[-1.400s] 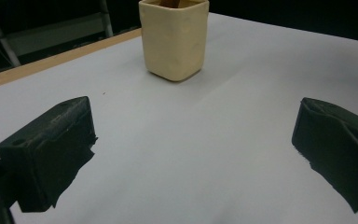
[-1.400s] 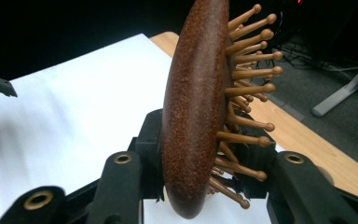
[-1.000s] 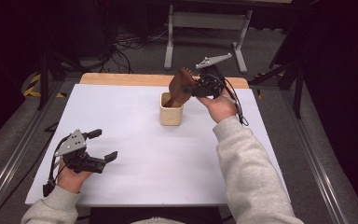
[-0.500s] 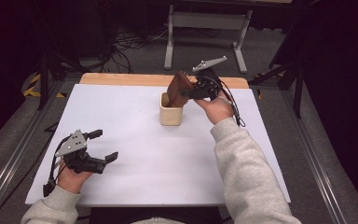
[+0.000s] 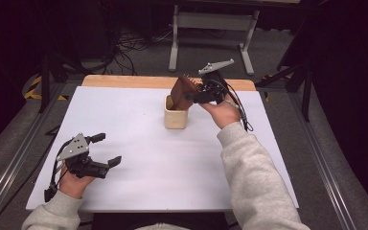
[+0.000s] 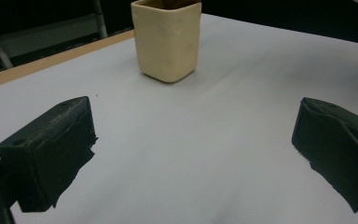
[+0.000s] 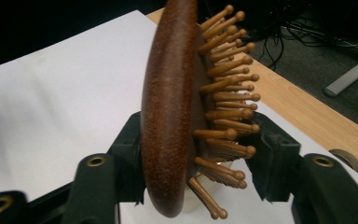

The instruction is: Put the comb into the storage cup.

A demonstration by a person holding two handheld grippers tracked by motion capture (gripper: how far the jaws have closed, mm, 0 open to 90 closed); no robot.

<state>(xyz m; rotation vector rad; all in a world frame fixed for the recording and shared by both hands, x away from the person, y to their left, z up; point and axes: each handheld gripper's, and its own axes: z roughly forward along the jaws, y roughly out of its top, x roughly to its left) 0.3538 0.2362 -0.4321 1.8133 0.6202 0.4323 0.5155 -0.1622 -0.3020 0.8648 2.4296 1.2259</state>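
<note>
A brown wooden hairbrush [image 5: 181,91] stands handle-down in a cream square cup [image 5: 176,118] at the back middle of the white table top. My right gripper [image 5: 190,93] reaches its head from the right. In the right gripper view the brush [image 7: 168,102] stands between the jaws of that gripper [image 7: 198,163], which have just been opening. One pad lies beside its smooth back and the other stands just off the bristle tips. My left gripper [image 5: 108,149] rests open near the front left, empty. The left gripper view looks past its wide-apart jaws [image 6: 193,154] to the cup [image 6: 168,39].
A white sheet [image 5: 139,158] covers the table, with a bare wooden strip [image 5: 124,80] along the far edge. Beyond it are a metal stand [image 5: 211,19] and cables on the floor. Dark frame rails run along both sides.
The right gripper's top plate has tipped up a little while the brush has stayed in the cup. The left hand has not moved.
</note>
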